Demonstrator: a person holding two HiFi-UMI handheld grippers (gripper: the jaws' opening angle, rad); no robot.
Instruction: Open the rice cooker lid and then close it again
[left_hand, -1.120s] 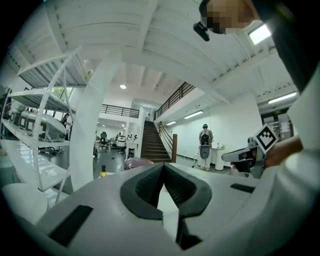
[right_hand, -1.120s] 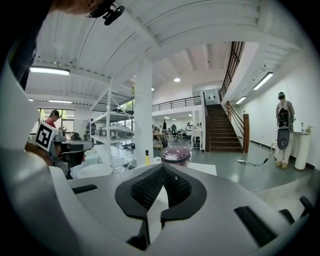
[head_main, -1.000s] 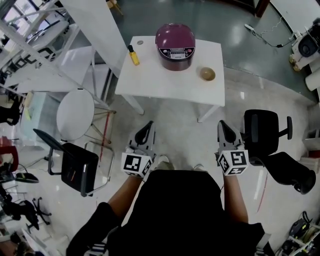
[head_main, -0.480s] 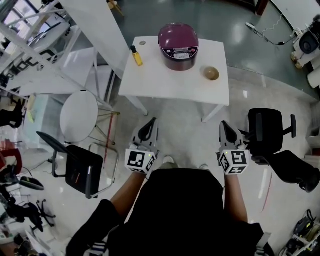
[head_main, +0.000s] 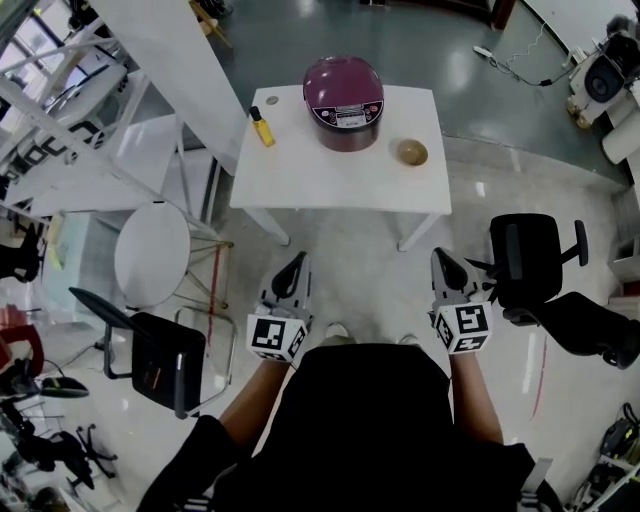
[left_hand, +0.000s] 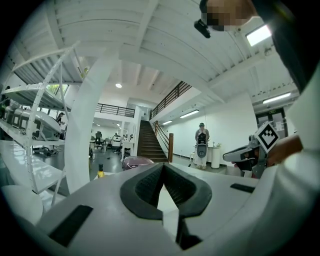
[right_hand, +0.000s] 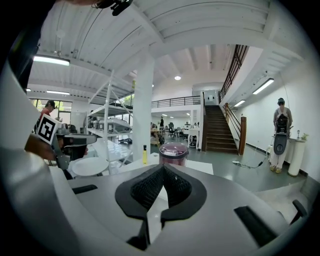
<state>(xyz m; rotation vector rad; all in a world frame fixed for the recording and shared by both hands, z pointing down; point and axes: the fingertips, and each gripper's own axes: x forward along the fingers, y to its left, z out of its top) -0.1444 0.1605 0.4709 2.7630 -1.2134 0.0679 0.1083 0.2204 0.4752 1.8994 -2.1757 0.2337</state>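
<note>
a person in a black top stands on a pale polished floor, both forearms held forward at waist height, a hand-held gripper in each hand. ahead, well apart from both tools, a white table (head_main: 340, 170) carries the task's things. a black office chair (head_main: 530, 260) stands to the person's right and a round white stool (head_main: 152, 240) to the left. the purple rice cooker (head_main: 344, 88) sits at the table's far edge, near the middle, its lid down and its control panel facing the person. the left gripper (head_main: 297, 262) points about level toward the table, its jaws pressed together with nothing between them; the right gripper (head_main: 440, 255) tips slightly downward, its jaws likewise closed on nothing. a small tan bowl (head_main: 412, 152) rests on the table to the cooker's right, nearer the person; its contents cannot be made out. a yellow bottle (head_main: 262, 127) with a dark cap stands to the cooker's left.
</note>
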